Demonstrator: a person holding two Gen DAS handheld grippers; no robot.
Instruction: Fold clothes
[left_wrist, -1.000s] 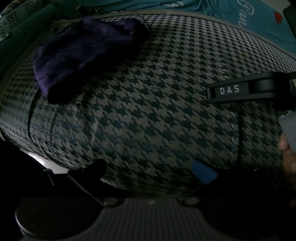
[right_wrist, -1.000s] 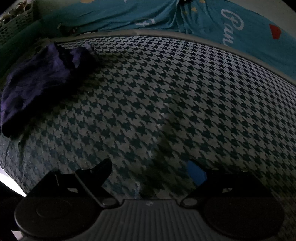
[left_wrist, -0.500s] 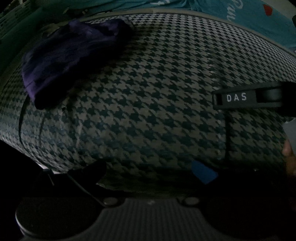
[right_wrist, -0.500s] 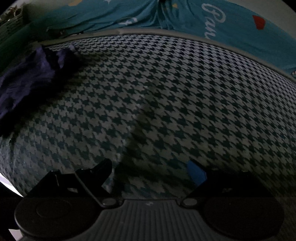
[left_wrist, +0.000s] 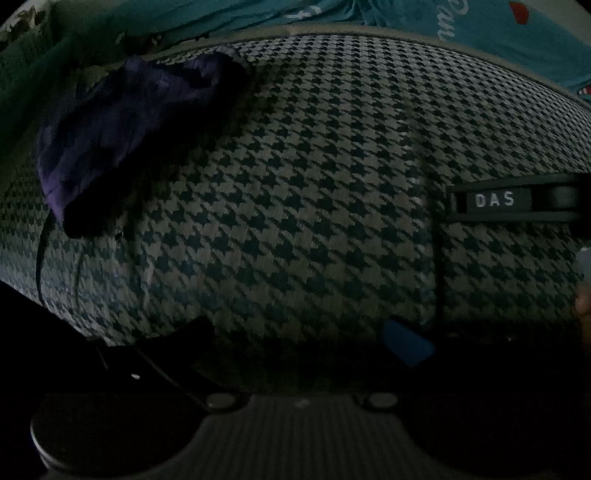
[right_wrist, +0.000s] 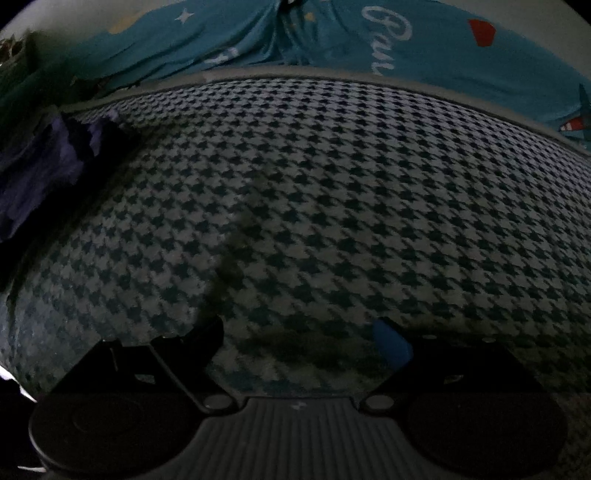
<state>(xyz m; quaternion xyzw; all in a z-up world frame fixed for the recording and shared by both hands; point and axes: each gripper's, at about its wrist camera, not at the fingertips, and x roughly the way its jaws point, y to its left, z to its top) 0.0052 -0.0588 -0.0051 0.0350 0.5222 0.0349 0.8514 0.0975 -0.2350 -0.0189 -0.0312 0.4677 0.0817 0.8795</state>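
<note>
both claws gape empty, left (left_wrist: 295, 343) and right (right_wrist: 299, 343); the purple garment (left_wrist: 122, 136) lies up-left, nearer the left.

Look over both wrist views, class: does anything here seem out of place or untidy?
Yes. A purple garment lies crumpled in a heap at the far left of the houndstooth cloth, not flat or folded. The cloth itself lies smooth, with faint creases. Both pairs of jaws stand open, holding nothing.

Crumpled purple garment (left_wrist: 122, 125) lies on houndstooth cloth (left_wrist: 314, 184).
</note>
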